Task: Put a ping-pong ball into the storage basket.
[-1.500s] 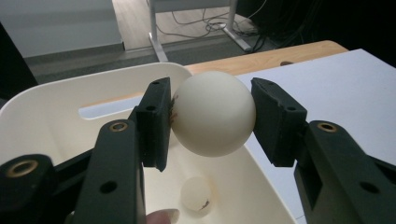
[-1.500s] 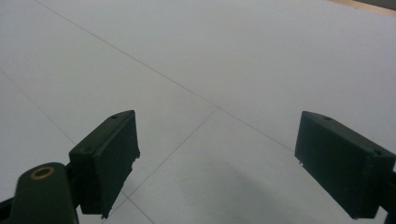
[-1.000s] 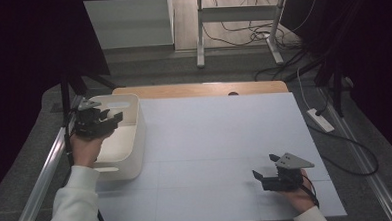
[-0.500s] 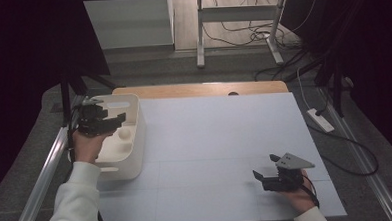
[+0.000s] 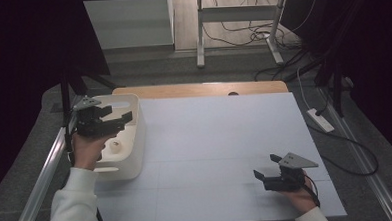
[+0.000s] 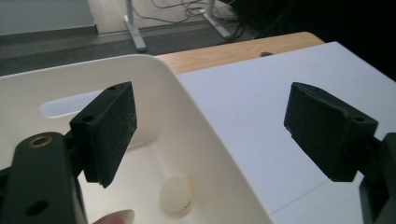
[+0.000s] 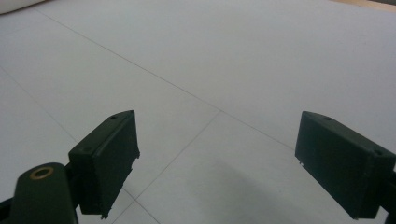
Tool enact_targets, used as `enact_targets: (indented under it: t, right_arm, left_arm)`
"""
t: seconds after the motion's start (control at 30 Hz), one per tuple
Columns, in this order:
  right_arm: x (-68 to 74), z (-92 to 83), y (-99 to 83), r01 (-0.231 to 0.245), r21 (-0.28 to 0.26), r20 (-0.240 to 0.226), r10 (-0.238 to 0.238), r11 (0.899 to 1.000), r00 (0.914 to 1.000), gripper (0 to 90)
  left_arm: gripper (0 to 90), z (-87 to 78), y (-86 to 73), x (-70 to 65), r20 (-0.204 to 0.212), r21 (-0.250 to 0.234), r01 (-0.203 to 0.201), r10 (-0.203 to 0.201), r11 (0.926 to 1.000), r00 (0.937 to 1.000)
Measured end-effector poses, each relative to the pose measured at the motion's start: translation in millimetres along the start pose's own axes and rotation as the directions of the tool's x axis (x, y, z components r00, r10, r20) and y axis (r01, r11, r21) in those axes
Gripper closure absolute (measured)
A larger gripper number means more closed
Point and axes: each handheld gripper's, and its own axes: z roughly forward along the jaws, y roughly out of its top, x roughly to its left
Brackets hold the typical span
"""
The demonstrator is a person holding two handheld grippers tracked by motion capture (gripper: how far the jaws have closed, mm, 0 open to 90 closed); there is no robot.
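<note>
A white bin (image 5: 136, 135) stands at the table's left edge, and a small white ball (image 5: 115, 146) lies on its floor. My left gripper (image 5: 118, 114) hovers over the bin. Its jaws have just been opening and stand wide apart with nothing between them. In the left gripper view the ball (image 6: 176, 193) rests below and between the jaws of the left gripper (image 6: 210, 126), inside the bin's wall (image 6: 196, 107). My right gripper (image 5: 266, 166) rests low at the table's front right, open and empty. The right gripper (image 7: 217, 163) faces bare white table.
The white table top (image 5: 220, 134) stretches between the two hands, with a wooden strip (image 5: 198, 89) along its far edge. A power strip (image 5: 320, 120) lies on the floor to the right. A metal rail (image 5: 42, 177) runs along the table's left side.
The left gripper's jaws went from shut to wide open above the bin, and the white ball now lies on the bin's floor. The right gripper has not moved.
</note>
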Motion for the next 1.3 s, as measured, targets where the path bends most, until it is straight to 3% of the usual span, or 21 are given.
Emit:
enact_targets:
  t: [0.33, 0.5, 0.73, 0.93, 1.17, 1.3]
  right_arm:
    - [0.1, -0.3, 0.3, 0.004, -0.004, -0.007, -0.004, 1.0, 1.0, 13.3]
    - [1.1, 0.9, 0.4, 0.015, 0.003, -0.006, -0.015, 1.0, 0.9999, 13.3]
    - [1.2, -0.7, -0.5, 0.012, 0.005, -0.001, -0.012, 1.0, 0.9999, 13.2]
    - [1.2, -1.6, -0.6, 0.009, 0.008, 0.009, -0.009, 1.0, 0.9999, 13.2]
    - [0.0, -3.4, -1.6, 0.005, 0.01, 0.019, -0.005, 1.0, 0.9998, 13.2]
    - [0.0, -5.0, -1.9, 0.003, 0.007, 0.029, -0.003, 1.0, 0.9996, 13.3]
  left_arm:
    - [16.4, -15.4, -4.8, -15.8, 0.073, -0.065, -0.031, 0.036, 0.9974, 0.9966]
    - [16.8, -22.0, -14.3, -22.9, 0.148, -0.109, -0.017, 0.033, 0.9939, 0.9885]
    - [17.5, -25.7, -19.9, -30.8, 0.179, -0.129, -0.028, 0.051, 0.9912, 0.9824]
    - [19.0, -28.0, -22.0, -44.2, 0.215, -0.132, -0.06, 0.087, 0.9895, 0.9727]
    - [19.0, -22.8, -26.6, -57.2, 0.255, -0.116, -0.071, 0.099, 0.9907, 0.962]
    - [19.1, -18.2, -28.2, -68.3, 0.286, -0.112, -0.096, 0.124, 0.9891, 0.9503]
